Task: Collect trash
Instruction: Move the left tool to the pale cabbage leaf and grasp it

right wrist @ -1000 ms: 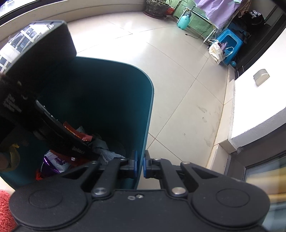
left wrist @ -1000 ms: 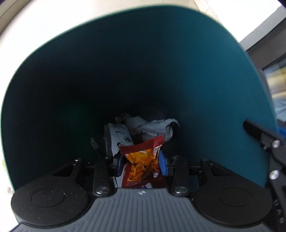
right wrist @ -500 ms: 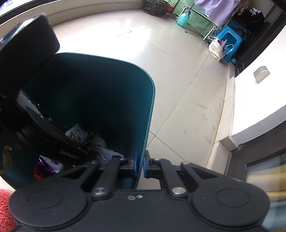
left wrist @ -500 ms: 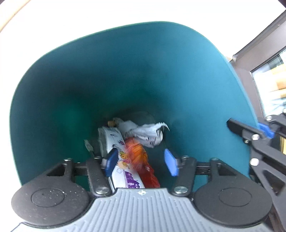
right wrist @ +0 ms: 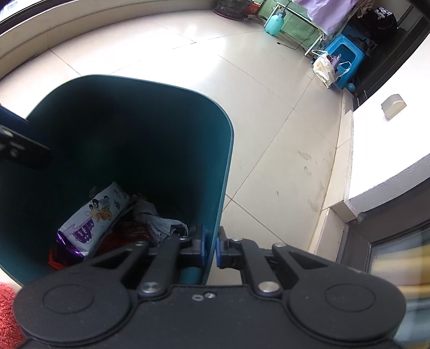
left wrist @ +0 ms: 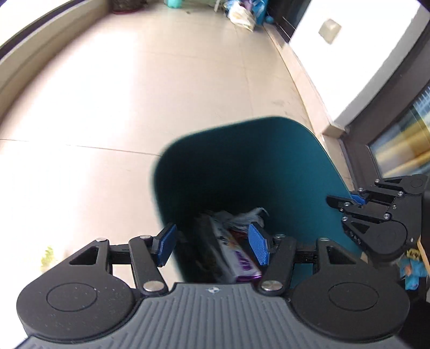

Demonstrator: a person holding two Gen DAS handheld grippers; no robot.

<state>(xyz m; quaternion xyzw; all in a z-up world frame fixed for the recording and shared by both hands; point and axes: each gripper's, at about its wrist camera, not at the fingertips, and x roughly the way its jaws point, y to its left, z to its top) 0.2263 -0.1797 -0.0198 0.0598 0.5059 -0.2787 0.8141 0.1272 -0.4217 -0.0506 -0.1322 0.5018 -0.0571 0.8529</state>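
Observation:
A teal trash bin (left wrist: 268, 161) stands on the tiled floor; it also shows in the right wrist view (right wrist: 134, 128). Inside lie a white and purple cartoon wrapper (right wrist: 91, 217), crumpled grey paper (right wrist: 158, 222) and an orange-red snack bag (right wrist: 126, 236). My left gripper (left wrist: 212, 244) is open and empty, above the bin's near side. My right gripper (right wrist: 211, 248) is shut on the bin's rim; it shows at the bin's right edge in the left wrist view (left wrist: 357, 198).
Pale floor tiles (right wrist: 242, 80) surround the bin. A white ledge (right wrist: 389, 166) and a dark window frame (left wrist: 389, 112) run along the right. A blue stool (right wrist: 346, 56), bags and a teal bottle (right wrist: 274, 24) stand at the far end.
My left gripper opened and let go of the orange snack bag, which dropped into the bin. It then rose up out of the bin. My right gripper kept its hold on the rim.

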